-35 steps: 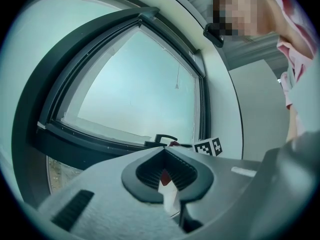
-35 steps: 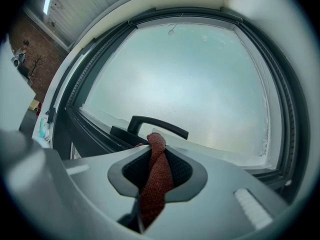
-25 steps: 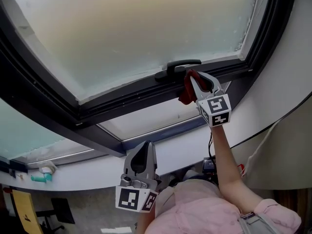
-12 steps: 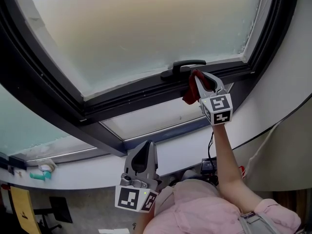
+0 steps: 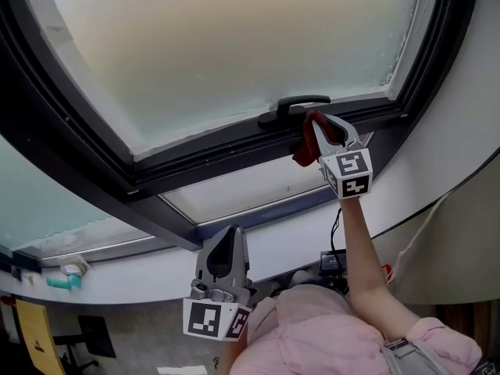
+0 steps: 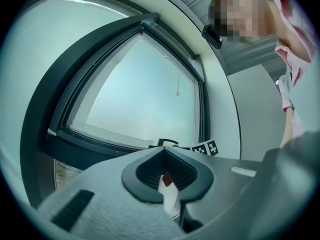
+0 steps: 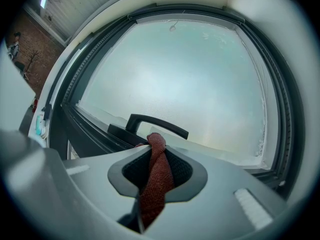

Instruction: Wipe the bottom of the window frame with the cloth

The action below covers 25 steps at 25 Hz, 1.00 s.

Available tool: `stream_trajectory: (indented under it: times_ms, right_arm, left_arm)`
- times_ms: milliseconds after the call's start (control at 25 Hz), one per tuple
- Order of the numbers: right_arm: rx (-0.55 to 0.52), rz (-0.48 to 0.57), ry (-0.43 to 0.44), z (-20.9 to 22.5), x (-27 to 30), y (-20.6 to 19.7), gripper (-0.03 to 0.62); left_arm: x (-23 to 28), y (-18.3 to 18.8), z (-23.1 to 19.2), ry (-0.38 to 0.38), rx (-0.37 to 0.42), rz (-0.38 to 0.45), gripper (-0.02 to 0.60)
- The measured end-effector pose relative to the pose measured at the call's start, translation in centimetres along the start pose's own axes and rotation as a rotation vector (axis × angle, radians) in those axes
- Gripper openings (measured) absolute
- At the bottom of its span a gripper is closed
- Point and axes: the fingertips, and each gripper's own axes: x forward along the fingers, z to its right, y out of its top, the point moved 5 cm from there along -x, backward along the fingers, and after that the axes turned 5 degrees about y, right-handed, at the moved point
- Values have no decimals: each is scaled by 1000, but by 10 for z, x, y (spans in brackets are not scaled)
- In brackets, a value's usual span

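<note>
A dark window frame (image 5: 211, 151) borders a frosted pane, with a black handle (image 5: 293, 105) on its bottom rail. My right gripper (image 5: 314, 127) is raised to that rail just right of the handle and is shut on a red-brown cloth (image 5: 305, 150), whose tip touches the frame. In the right gripper view the cloth (image 7: 154, 176) runs twisted between the closed jaws, its end just below the handle (image 7: 156, 124). My left gripper (image 5: 229, 248) hangs low, far below the frame, shut and empty; in its own view (image 6: 165, 176) the jaws meet with nothing held.
A second, lower pane (image 5: 242, 186) sits under the rail. A white sill (image 5: 141, 276) curves below, with a teal and white object (image 5: 66, 276) at its far left. A black cable (image 5: 437, 201) runs down the right wall. The person's pink sleeve (image 5: 328, 338) fills the bottom.
Over the last second the right gripper and cloth shifted slightly right and up along the bottom rail, by the handle. In the last half second almost nothing moved. The left gripper stayed put.
</note>
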Motion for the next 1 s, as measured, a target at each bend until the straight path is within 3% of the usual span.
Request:
stream_trajectory:
  times_ms: [320,760,1000]
  right_arm:
    - [5,-7,-14,-1,1,0,61]
    - [13,-8,-7,0,1,0,60]
    - [16,-3,-6,-1,0,-1,60]
  left_arm:
    - [-1,0,1,1,47,-5,-2]
    - [-8,4,-2,13,-22,69,-2]
    - [-3,3,0,-7,-31,68,-2]
